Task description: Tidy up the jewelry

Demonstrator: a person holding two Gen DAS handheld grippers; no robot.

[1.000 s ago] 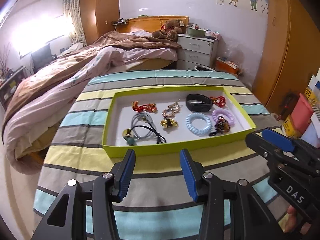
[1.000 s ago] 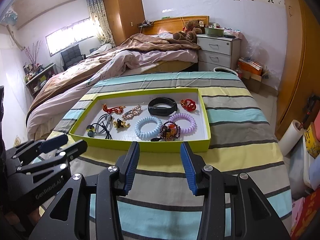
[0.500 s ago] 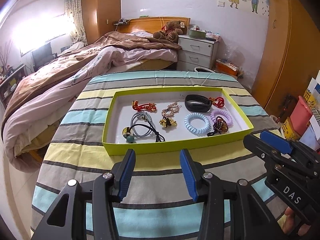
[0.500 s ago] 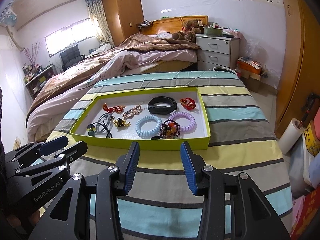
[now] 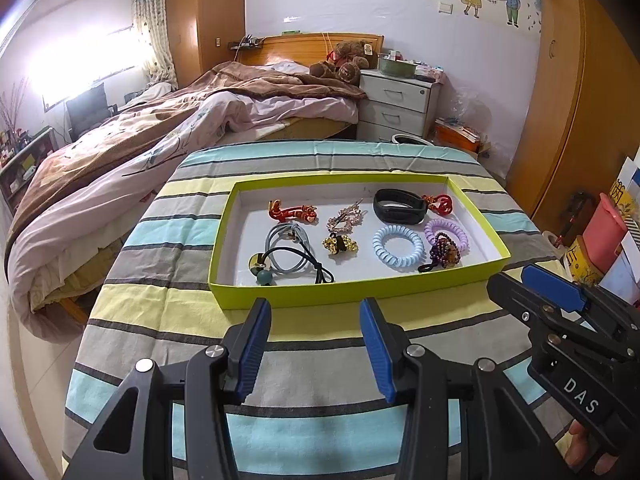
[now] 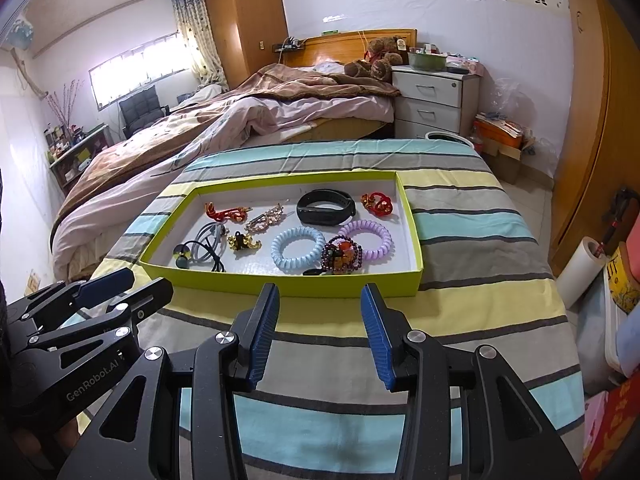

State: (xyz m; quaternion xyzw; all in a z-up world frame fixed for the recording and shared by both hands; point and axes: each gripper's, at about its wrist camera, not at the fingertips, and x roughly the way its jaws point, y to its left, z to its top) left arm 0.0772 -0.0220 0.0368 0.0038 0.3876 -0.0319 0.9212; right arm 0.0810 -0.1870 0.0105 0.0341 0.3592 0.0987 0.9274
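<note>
A shallow lime-green tray point(image 5: 352, 295) point(image 6: 280, 286) with a white floor sits on the striped tablecloth point(image 5: 312, 384). Inside lie a black wristband point(image 5: 398, 207) point(image 6: 326, 208), a blue coil band point(image 5: 399, 246) point(image 6: 298, 249), a purple coil band point(image 5: 460, 230) point(image 6: 370, 234), a beaded bracelet point(image 5: 444, 251) point(image 6: 340, 256), red knots point(image 5: 292, 213) point(image 5: 440, 203), a gold clip point(image 5: 340, 243), a crystal clip point(image 5: 347, 216) and grey-black hair ties point(image 5: 288, 252). My left gripper point(image 5: 316, 312) and right gripper point(image 6: 320, 298) hover open and empty just short of the tray's near wall. Each shows in the other's view, right gripper point(image 5: 540, 284), left gripper point(image 6: 128, 282).
Beyond the table are an unmade bed point(image 5: 160, 136), a white nightstand point(image 5: 396, 104) and wooden wardrobes point(image 5: 576, 120). Boxes and a pink container point(image 5: 604, 236) crowd the floor to the right. A paper roll point(image 6: 580, 272) stands by the table's right edge.
</note>
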